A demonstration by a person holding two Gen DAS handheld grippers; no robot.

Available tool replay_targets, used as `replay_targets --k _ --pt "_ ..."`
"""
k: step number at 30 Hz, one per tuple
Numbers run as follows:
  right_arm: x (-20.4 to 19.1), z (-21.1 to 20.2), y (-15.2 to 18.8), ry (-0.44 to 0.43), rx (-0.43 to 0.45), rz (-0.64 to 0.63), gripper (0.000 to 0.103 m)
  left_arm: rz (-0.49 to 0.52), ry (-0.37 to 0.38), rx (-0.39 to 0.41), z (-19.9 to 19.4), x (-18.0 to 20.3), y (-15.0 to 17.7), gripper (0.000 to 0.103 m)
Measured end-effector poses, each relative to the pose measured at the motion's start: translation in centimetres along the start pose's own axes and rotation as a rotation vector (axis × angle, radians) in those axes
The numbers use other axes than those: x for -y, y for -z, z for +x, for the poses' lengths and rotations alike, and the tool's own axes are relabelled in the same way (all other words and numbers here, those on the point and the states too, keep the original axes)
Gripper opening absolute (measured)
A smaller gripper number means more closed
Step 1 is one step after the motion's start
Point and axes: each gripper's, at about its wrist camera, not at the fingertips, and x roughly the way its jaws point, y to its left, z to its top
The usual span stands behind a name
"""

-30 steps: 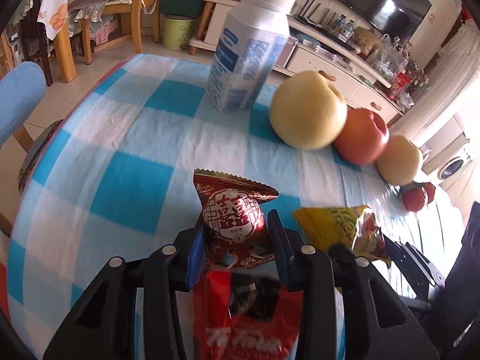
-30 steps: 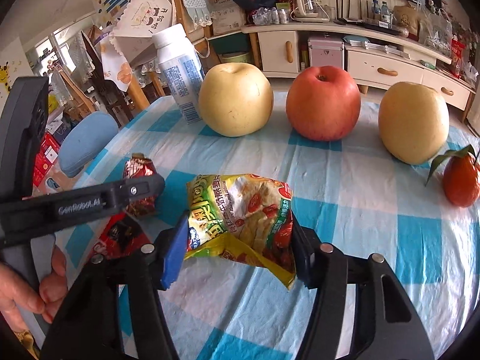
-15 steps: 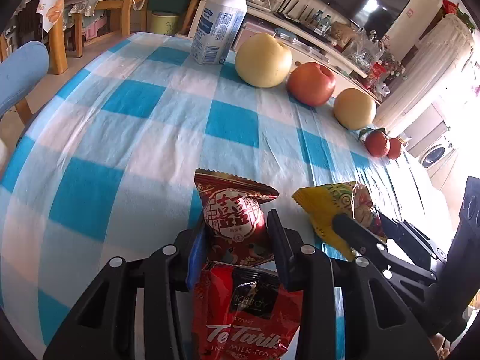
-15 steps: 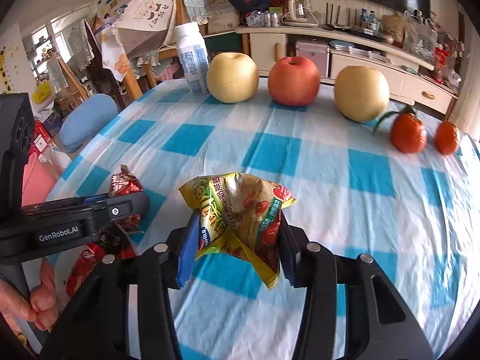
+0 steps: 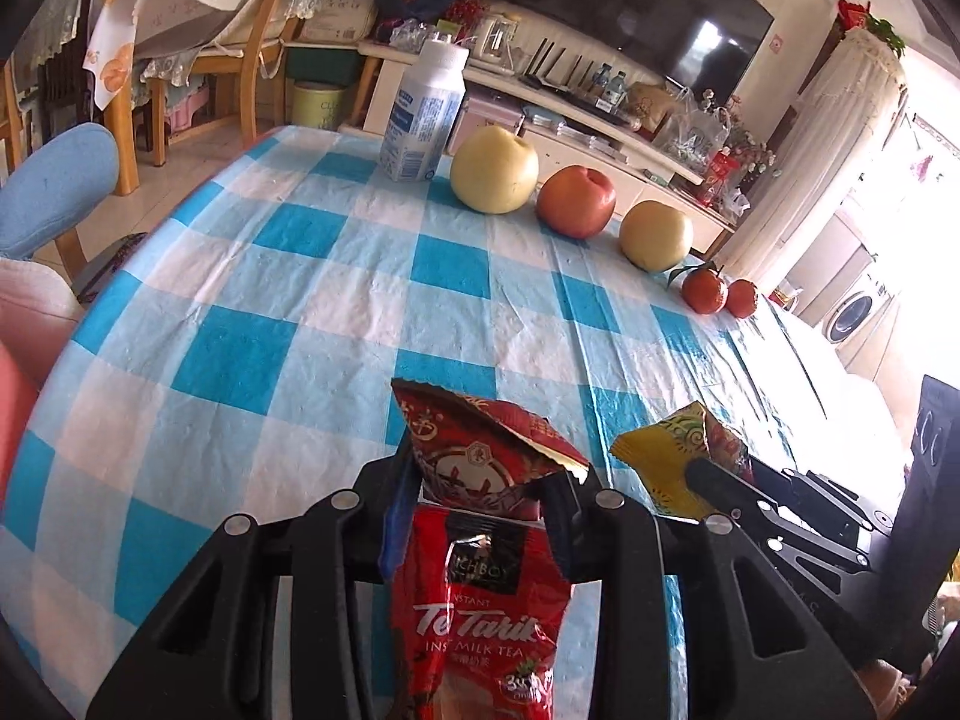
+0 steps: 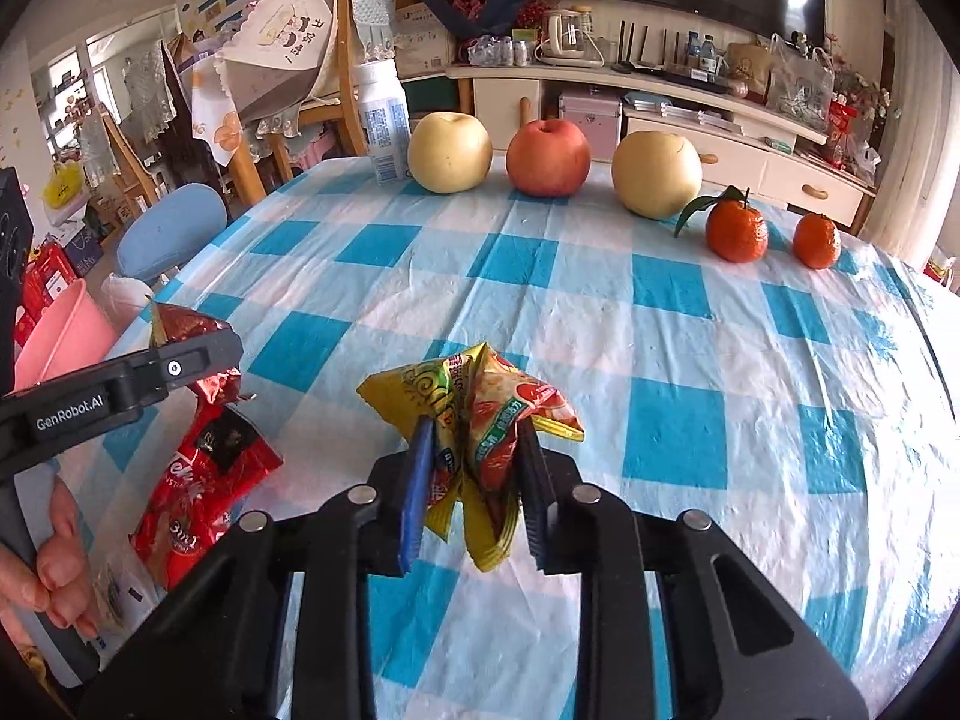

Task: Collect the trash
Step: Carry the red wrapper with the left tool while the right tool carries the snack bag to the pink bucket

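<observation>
Left gripper (image 5: 480, 510) is clamped on a dark red snack wrapper (image 5: 486, 456), held raised above the checked tablecloth (image 5: 288, 312). A red Teh Tarik milk tea sachet (image 5: 480, 618) lies directly below this gripper, near the table edge. Right gripper (image 6: 474, 480) is clamped on a crumpled yellow snack wrapper (image 6: 474, 414), also lifted off the cloth, just beside the left gripper. In the right wrist view, the person's left hand (image 6: 42, 570) wraps the left gripper's handle. A pink bin (image 6: 60, 336) stands beyond the table edge on the left; its contents are hidden. At the far side stand 1 white bottle (image 5: 423, 114), 2 yellow pears (image 5: 493, 171), 1 red apple (image 5: 576, 201) and 2 tangerines (image 5: 705, 291) in a row.
</observation>
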Motion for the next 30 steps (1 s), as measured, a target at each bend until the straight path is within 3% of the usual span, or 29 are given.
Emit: replay_targets --k 13,23,30 --pt "-0.7 -3.5 1.4 0.003 0.035 0.000 0.025 0.031 0.049 0.003 -2.1 0.8 1.4 0.037" --pt "-2.0 -5.7 1.5 -0.020 0.077 -0.019 0.025 -0.006 0.055 -0.007 -2.0 -0.7 1.3 0.037" --pt "-3.0 -6.0 1.2 -0.029 0.084 -0.039 0.025 0.023 0.010 0.033 -3.4 -1.2 0.7 0.037"
